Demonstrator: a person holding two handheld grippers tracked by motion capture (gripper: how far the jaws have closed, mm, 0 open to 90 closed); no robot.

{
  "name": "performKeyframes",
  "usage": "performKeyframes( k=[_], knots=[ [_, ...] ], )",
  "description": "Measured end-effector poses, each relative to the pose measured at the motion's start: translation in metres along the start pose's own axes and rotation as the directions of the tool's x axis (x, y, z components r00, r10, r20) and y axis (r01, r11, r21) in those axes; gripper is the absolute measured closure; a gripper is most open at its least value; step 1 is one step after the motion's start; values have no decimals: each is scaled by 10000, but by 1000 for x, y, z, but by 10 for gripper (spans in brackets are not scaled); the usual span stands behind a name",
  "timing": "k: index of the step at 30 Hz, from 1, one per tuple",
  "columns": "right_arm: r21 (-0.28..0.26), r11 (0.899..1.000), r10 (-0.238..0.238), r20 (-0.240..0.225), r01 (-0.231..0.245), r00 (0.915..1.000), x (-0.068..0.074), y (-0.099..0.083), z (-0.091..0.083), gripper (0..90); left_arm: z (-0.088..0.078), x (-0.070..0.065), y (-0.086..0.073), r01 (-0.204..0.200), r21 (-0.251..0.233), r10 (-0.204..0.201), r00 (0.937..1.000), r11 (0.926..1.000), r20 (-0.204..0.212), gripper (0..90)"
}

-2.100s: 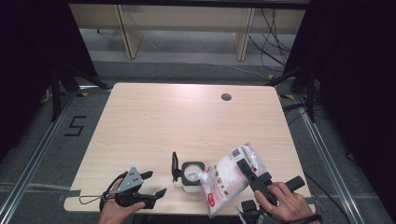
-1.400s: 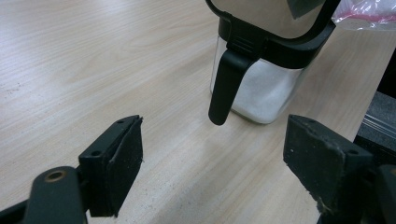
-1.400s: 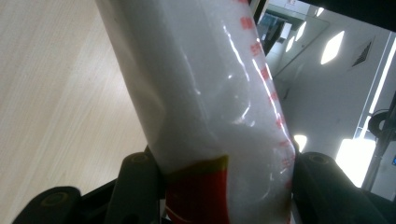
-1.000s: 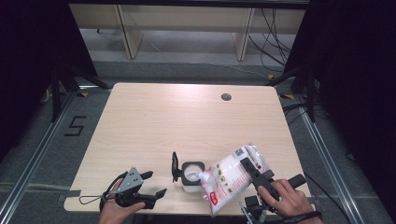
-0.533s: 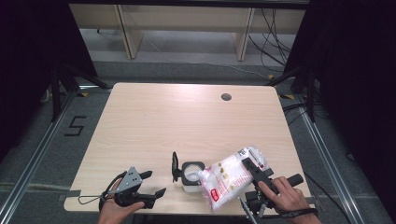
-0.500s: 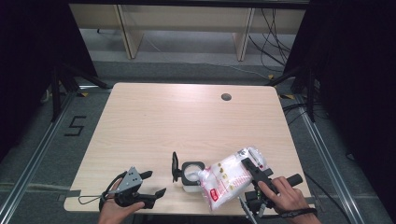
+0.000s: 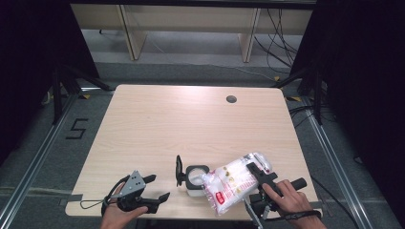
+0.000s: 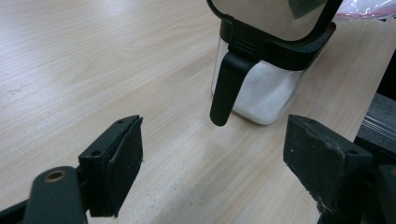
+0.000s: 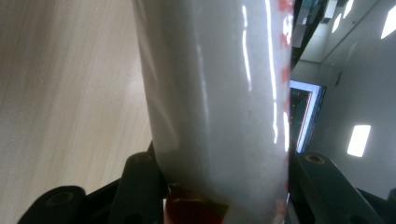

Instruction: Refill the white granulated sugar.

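Observation:
A small clear jar [image 7: 194, 180] with white grains in it stands near the table's front edge, its black flip lid [image 7: 179, 170] raised. In the left gripper view the jar [image 8: 261, 88] is just ahead of my left gripper [image 8: 219, 158], which is open and empty. In the high view my left gripper [image 7: 160, 187] rests to the jar's left. My right gripper [image 7: 254, 179] is shut on a clear bag of white powder [image 7: 231, 183] with red print. The bag lies tilted, its lower end beside the jar's mouth. Up close, the bag [image 9: 219, 93] is squeezed between the jaws of my right gripper [image 9: 224, 186].
The light wooden table [image 7: 191, 124] has a round cable hole [image 7: 231, 99] at the back right. Wooden shelving legs [image 7: 129, 33] and cables stand on the floor behind it. Dark metal frames flank both sides.
My right hand has sunk a little, and the bag has tipped from steep to flatter, its lower end now closer to the jar. The left gripper has stayed put.

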State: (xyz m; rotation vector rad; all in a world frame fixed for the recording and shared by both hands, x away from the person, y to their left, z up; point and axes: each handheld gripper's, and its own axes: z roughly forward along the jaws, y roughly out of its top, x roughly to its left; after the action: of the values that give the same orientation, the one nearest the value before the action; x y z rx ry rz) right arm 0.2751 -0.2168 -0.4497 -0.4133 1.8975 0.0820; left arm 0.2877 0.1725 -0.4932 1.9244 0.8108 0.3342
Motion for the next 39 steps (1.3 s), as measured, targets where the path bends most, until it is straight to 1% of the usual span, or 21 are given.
performKeyframes(
  k=[1, 2, 5, 7, 10, 14, 16, 19, 22, 23, 26, 28, 29, 30, 31, 32, 34, 36, 37, 38, 39],
  knots=[
    [-335, 9975, -625, 178, 630, 9979, -3, 0, 3, 599, 0, 0, 0, 4, 1, -4, 10000, 10000, 3, 193],
    [-11, 9999, -140, -72, 140, 9999, 1, 0, 2, 598, 0, 0, 0, -3, 12, 3, 10000, 10000, 2, 193],
    [-46, 9992, -390, 10, 390, 9992, 0, 1, 3, 597, 0, 0, 0, -60, 16, 60, 10000, 10000, -10, 193],
    [67, 10000, -20, -99, 21, 9999, 2, 1, 3, 595, 0, 0, 0, -12, 26, 12, 10000, 10000, 5, 193],
    [-150, 9986, -499, 24, 499, 9988, 0, 1, 6, 592, 0, 0, 0, -10, 21, 10, 10000, 10000, -4, 193],
    [103, 9999, -92, -165, 94, 9998, 6, 2, 7, 580, 0, 1, 0, -141, 34, 141, 9999, 9999, -22, 193],
    [-25, 9987, -509, -124, 509, 9986, 4, 3, 9, 578, 0, 0, 0, -114, 40, 114, 9999, 9999, -24, 193],
    [167, 9998, 111, -215, -108, 9997, 9, 6, 8, 576, 0, 1, 0, -190, 51, 191, 9998, 9998, -23, 193],
    [16, 9996, -271, -205, 271, 9994, 7, 6, 9, 596, 0, 0, 0, -15, 17, 15, 10000, 10000, 2, 193],
    [83, 9999, 120, -285, -117, 9995, 9, 6, 8, 610, 0, 0, 0, -25, 25, 25, 10000, 10000, -4, 193],
    [-133, 9995, 266, -315, -270, 9992, 8, 4, 8, 625, -1, 0, 0, -64, 10, 64, 10000, 10000, -7, 193],
    [-463, 9989, 21, -187, -29, 9998, 5, 3, 8, 628, -1, 0, 0, -46, 7, 46, 10000, 10000, -14, 193],
    [-612, 9966, 522, -355, -543, 9980, 7, -1, 8, 632, 0, 0, 0, -3, -17, 3, 10000, 10000, 0, 193],
    [-612, 9966, 522, -355, -543, 9980, 7, -1, 8, 632, 0, 0, 0, -3, -17, 3, 10000, 10000, 0, 193],
    [-935, 9920, 807, -457, -846, 9957, 8, -4, 9, 636, 0, 0, 0, -8, -17, 8, 10000, 10000, -4, 193],
    [-806, 9823, 1637, -677, -1689, 9842, 13, -6, 8, 636, 0, 0, 0, -8, -17, 8, 10000, 10000, -4, 193],
    [-1029, 9803, 1611, -758, -1684, 9840, 12, -8, 9, 638, -1, 2, 1, -289, -27, 289, 9996, 9996, 11, 193],
    [-1379, 9685, 1968, -873, -2075, 9765, 12, -14, 9, 641, -1, 1, 1, -268, -58, 268, 9996, 9996, 17, 193],
    [-1642, 9398, 2825, -1202, -2997, 9517, 15, -19, 8, 644, -1, 1, 1, -214, -100, 214, 9998, 9997, 14, 193],
    [-1906, 9512, 2245, -1130, -2428, 9679, 9, -22, 8, 644, -1, 1, 1, -214, -100, 214, 9998, 9997, 14, 193],
    [-1849, 9260, 3081, -1333, -3290, 9420, 15, -23, 8, 645, -1, 1, 1, -247, -42, 247, 9997, 9997, 8, 193]
  ],
)
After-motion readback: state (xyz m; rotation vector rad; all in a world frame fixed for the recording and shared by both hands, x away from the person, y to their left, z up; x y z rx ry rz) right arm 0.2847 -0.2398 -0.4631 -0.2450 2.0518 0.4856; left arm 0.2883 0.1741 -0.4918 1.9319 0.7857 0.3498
